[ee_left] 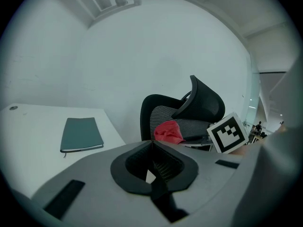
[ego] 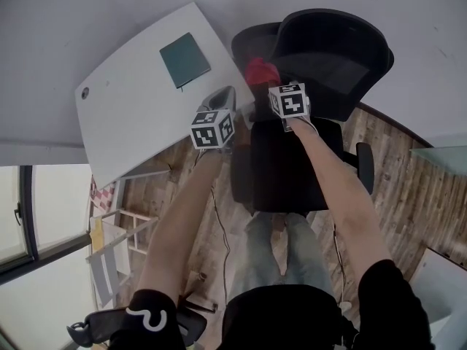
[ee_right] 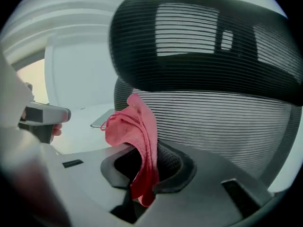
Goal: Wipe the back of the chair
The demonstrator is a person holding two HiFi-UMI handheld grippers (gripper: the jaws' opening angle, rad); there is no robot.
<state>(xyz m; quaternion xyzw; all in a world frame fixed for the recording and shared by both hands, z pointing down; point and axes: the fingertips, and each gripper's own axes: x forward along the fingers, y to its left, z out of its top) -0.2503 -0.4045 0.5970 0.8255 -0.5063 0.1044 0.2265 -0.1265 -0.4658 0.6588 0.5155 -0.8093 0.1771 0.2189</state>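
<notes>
A black office chair (ego: 321, 64) stands by the desk, with a mesh back (ee_right: 222, 122) and a headrest (ee_right: 208, 37) above it. My right gripper (ego: 268, 86) is shut on a red cloth (ego: 260, 71), and the cloth (ee_right: 137, 126) sits bunched close against the mesh back's left part. From the left gripper view the cloth (ee_left: 167, 131) lies in front of the chair back (ee_left: 163, 113). My left gripper (ego: 222, 98) hovers to the left of the chair by the desk edge, and its jaws (ee_left: 152, 144) are shut on nothing.
A white desk (ego: 131, 108) lies left of the chair, with a dark green notebook (ego: 184, 59) on it. The floor (ego: 408, 195) below is wood. A white shelf frame (ego: 120, 232) stands at the lower left. A white wall (ee_left: 142, 46) is behind the chair.
</notes>
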